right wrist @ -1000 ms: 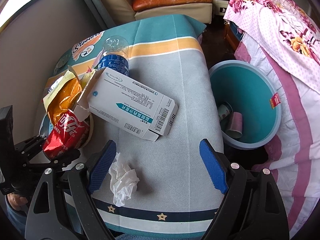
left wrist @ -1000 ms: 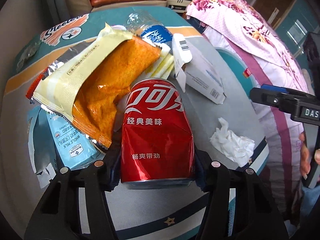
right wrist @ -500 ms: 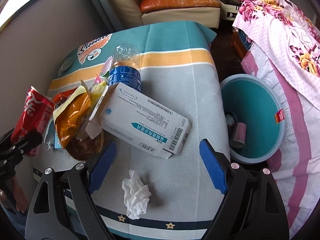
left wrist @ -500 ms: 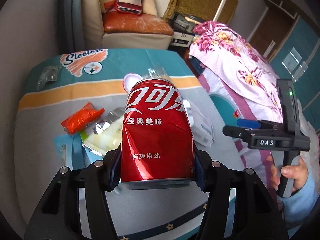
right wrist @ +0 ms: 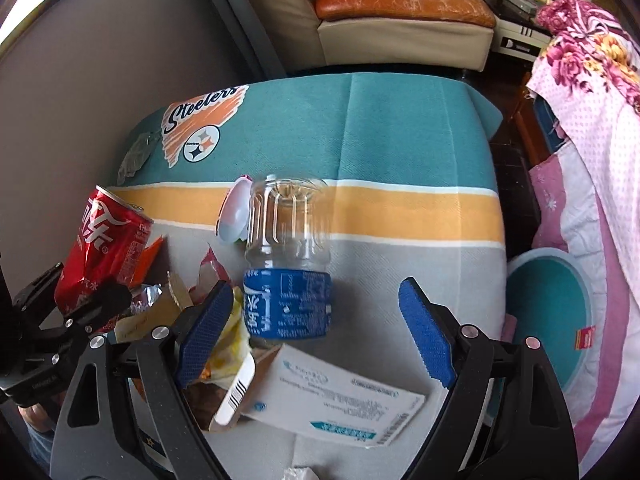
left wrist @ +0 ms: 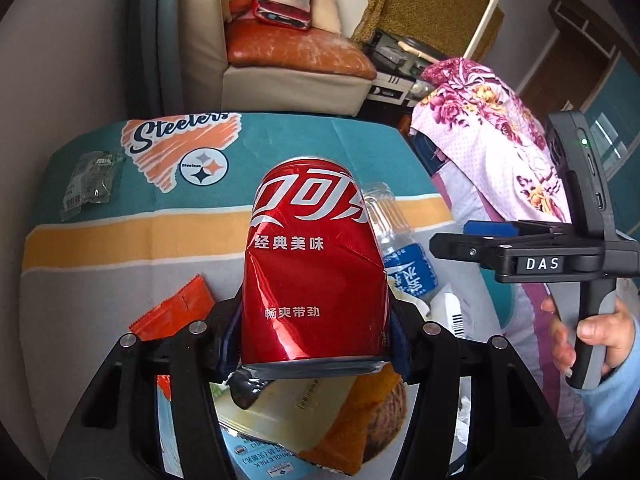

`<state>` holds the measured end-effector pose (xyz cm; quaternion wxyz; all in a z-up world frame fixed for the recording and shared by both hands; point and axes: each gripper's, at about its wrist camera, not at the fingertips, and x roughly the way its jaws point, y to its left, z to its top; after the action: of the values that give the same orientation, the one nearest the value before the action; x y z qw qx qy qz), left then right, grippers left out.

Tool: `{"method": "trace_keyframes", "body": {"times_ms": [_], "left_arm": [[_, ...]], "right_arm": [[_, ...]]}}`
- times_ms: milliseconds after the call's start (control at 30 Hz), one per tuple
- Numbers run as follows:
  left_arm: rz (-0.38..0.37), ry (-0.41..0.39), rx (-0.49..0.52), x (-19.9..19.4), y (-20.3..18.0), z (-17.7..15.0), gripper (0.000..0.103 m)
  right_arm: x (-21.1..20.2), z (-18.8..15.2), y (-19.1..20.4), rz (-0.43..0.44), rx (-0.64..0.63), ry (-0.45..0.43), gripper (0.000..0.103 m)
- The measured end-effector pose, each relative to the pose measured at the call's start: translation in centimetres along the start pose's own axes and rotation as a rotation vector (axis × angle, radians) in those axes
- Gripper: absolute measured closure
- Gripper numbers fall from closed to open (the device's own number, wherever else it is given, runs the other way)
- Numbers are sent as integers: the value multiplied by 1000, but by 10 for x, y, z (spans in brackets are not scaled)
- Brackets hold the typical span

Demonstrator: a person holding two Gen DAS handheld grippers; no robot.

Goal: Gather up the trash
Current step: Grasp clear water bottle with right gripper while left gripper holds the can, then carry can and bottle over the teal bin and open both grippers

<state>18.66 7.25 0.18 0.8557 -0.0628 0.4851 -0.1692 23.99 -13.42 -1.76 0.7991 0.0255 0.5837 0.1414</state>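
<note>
While the left gripper clamps the dented red cola can at frame centre, the right gripper gapes empty; just beyond its left pad, the water bottle lies lengthwise up-frame, the teal bin at right.

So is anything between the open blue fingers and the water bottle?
Nothing visible. The right gripper is open just above the water bottle, which lies on the table cloth in line with the gap. The white box and wrappers crowd its near end and left side.
</note>
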Motion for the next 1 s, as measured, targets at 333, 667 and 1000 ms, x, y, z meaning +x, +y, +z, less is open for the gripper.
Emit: {"method": "trace_keyframes", "body": {"times_ms": [333, 667, 1000], "left_arm": [[10, 29, -56, 22, 34, 7, 44], [6, 40, -47, 23, 23, -2, 44], [6, 12, -37, 1, 5, -10, 44]], "right_arm": [[60, 23, 15, 28, -43, 123, 40], [10, 27, 23, 50, -40, -61, 41], [-72, 26, 14, 49, 8, -315, 41]]}}
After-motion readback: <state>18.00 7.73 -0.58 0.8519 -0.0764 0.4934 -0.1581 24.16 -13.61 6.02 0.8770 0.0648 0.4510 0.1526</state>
